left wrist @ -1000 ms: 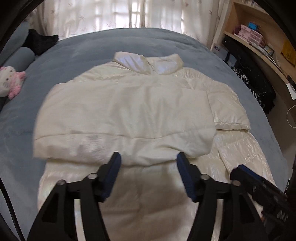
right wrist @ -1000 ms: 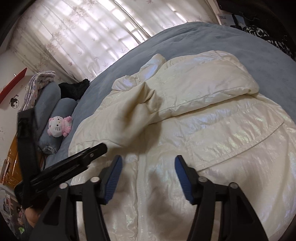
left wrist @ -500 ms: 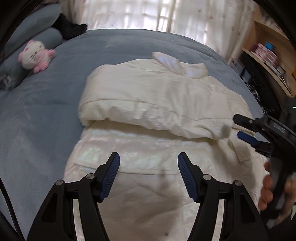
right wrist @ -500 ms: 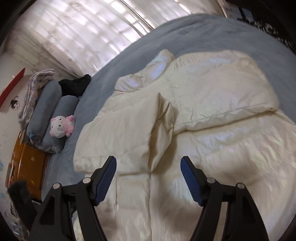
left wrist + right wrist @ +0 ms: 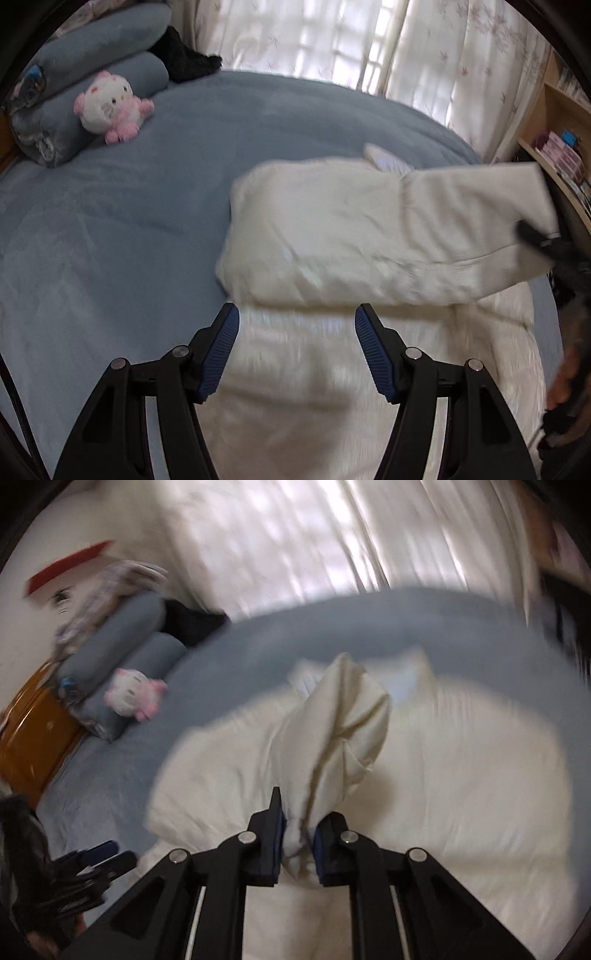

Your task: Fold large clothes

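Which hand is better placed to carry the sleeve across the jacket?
Right: its tongs are shut on the sleeve and lift it. The left tongs are open and empty.

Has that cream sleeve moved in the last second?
Yes. The right gripper has just closed on the sleeve and lifted it off the jacket, away from the plush toy.

The right gripper (image 5: pixel 300 843), whose jaws stood apart above the cream jacket (image 5: pixel 332 254) a moment ago, has just closed them on the end of the folded-over sleeve (image 5: pixel 343 738) and lifted it off the jacket's body. The left gripper (image 5: pixel 297 350) has swung toward the jacket's left edge, bringing the pink plush toy (image 5: pixel 110 107) closer into its view.
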Demonstrator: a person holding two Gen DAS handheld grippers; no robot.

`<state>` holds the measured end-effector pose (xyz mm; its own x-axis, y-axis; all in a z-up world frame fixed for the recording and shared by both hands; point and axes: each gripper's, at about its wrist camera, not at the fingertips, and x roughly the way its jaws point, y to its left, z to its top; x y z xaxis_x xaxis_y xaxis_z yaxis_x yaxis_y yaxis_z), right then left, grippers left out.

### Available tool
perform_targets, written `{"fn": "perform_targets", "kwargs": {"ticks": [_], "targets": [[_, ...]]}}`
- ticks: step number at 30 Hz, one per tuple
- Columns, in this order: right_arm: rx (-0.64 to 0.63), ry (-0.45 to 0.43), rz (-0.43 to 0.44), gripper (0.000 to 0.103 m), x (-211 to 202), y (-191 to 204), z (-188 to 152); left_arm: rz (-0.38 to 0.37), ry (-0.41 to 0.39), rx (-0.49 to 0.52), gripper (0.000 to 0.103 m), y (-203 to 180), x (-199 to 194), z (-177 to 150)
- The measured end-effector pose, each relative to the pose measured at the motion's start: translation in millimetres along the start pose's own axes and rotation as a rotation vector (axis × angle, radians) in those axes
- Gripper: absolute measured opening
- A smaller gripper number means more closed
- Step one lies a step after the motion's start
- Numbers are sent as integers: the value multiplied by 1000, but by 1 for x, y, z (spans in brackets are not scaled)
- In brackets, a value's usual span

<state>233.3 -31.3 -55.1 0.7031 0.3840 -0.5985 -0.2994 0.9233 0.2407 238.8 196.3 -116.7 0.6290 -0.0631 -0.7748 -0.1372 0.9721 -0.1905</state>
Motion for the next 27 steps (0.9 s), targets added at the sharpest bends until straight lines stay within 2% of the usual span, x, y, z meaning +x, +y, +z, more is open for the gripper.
{"fn": "perform_targets", "kwargs": {"ticks": [3, 6, 8, 9, 11, 12, 14, 16, 18, 21, 23, 25, 27], "targets": [[16, -59, -21, 13, -8, -15, 25, 5, -28, 0, 64, -3, 7, 22], [102, -5, -82, 13, 13, -53, 26, 18, -31, 3, 64, -9, 26, 41], [194, 100, -136, 14, 43, -88, 8, 36, -19, 24, 64, -14, 46, 47], [230, 154, -160, 18, 58, -100, -4, 52, -3, 42, 64, -17, 58, 49], [299, 277, -185, 30, 83, -128, -32, 117, 57, 88, 64, -22, 91, 48], [335, 296, -171, 41, 86, -137, -42, 149, 105, 118, 64, -24, 113, 46], [372, 260, -118, 43, 75, -143, -47, 165, 147, 133, 64, -25, 132, 41], [360, 232, -132, 51, 61, -139, -43, 174, 141, 136, 64, -26, 135, 41], [319, 174, -144, 51, 41, -133, -33, 185, 128, 156, 64, -33, 128, 44], [235, 87, -142, 51, 17, -113, -9, 155, 61, 187, 64, -51, 105, 52], [174, 46, -110, 51, 13, -93, 5, 127, 20, 195, 64, -64, 94, 59], [122, 32, -91, 51, 18, -78, 13, 98, -22, 191, 64, -79, 86, 66], [68, 24, -109, 51, 38, -55, 21, 77, -44, 177, 64, -91, 87, 73]]}}
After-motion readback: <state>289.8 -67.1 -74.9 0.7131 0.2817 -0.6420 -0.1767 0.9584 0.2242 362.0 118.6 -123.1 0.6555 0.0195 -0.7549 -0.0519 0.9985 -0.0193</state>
